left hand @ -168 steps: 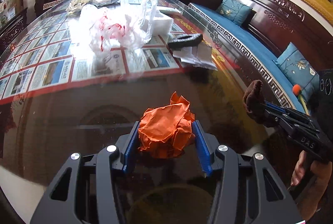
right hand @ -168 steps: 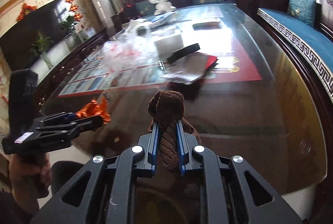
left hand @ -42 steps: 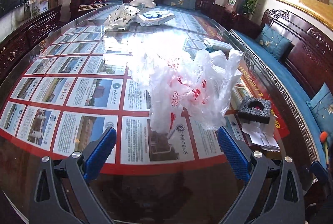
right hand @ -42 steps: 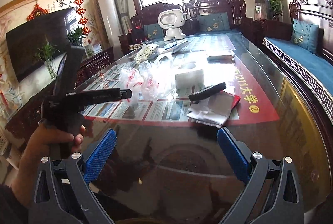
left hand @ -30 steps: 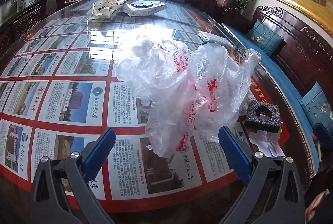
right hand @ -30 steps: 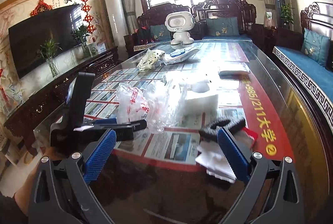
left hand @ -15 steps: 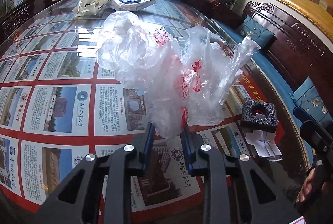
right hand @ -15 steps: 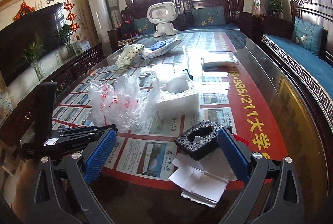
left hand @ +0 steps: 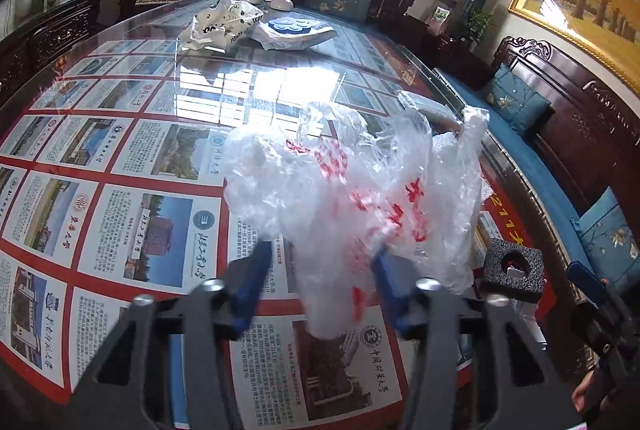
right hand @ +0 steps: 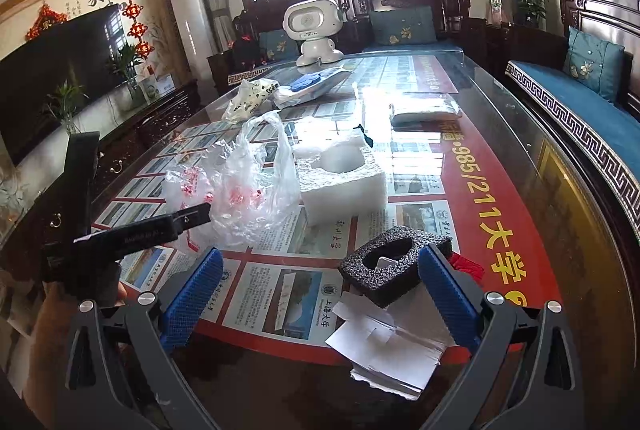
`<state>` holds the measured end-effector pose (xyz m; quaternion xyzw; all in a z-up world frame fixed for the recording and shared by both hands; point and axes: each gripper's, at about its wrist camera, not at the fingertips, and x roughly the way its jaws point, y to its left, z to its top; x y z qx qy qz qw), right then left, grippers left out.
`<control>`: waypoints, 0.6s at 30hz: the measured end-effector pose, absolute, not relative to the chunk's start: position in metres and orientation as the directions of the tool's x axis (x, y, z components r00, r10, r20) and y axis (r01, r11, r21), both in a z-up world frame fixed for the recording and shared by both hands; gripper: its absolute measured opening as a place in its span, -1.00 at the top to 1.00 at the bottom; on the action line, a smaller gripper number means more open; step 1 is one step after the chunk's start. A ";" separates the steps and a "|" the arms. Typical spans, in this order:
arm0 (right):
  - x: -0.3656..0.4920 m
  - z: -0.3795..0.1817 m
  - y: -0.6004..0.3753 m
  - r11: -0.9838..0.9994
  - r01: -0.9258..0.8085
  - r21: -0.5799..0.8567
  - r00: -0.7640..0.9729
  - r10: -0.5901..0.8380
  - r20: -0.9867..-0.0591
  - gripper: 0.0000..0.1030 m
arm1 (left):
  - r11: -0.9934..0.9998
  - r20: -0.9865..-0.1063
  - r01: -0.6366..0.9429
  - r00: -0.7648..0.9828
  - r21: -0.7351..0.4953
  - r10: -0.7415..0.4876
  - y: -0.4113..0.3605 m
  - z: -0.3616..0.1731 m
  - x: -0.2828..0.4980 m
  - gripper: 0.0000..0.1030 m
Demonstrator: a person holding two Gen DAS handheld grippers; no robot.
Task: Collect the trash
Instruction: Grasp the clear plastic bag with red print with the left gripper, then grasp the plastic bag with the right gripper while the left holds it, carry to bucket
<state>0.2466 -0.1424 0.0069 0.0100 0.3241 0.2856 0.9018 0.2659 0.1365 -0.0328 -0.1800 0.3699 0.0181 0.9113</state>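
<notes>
The room was a parlour of dark carved benches around a long glass tabletop [left hand: 120, 102] laid over printed sheets with red borders. The trash I was after, a crumpled clear plastic bag [left hand: 352, 190] with red print, sat near the middle of that tabletop, at 12 o'clock from my left hand-held gripper [left hand: 320, 258]. The bag's lower tail hung between that gripper's blue pads. The jaws had just been opening and stood partly spread; the pad on the 3 o'clock side touched the film, while the other stood clear of it.

Only the right wrist view showed the bag resting on the glass with a white foam block [right hand: 344, 186] just beside it at 3 o'clock. There my right hand-held gripper [right hand: 320, 256] was spread wide and held nothing, with a black foam block [right hand: 384, 286] lying on loose white papers [right hand: 384, 346] at 12 o'clock.

Half a second earlier the left pads had been pinched tight on the bag's tail; now they had parted.
</notes>
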 end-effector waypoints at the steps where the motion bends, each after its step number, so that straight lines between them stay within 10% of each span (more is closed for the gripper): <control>1: 0.247 0.006 -0.142 0.837 -0.508 0.203 0.625 0.521 -0.581 -0.83 | 0.932 -0.680 -0.167 0.726 -0.320 -0.104 0.136 -0.034 0.266 0.39; 18: 0.248 0.004 -0.117 0.803 -0.547 0.238 0.565 0.563 -0.603 -0.83 | 0.956 -0.687 0.047 0.685 -0.289 -0.241 0.066 -0.035 0.210 0.54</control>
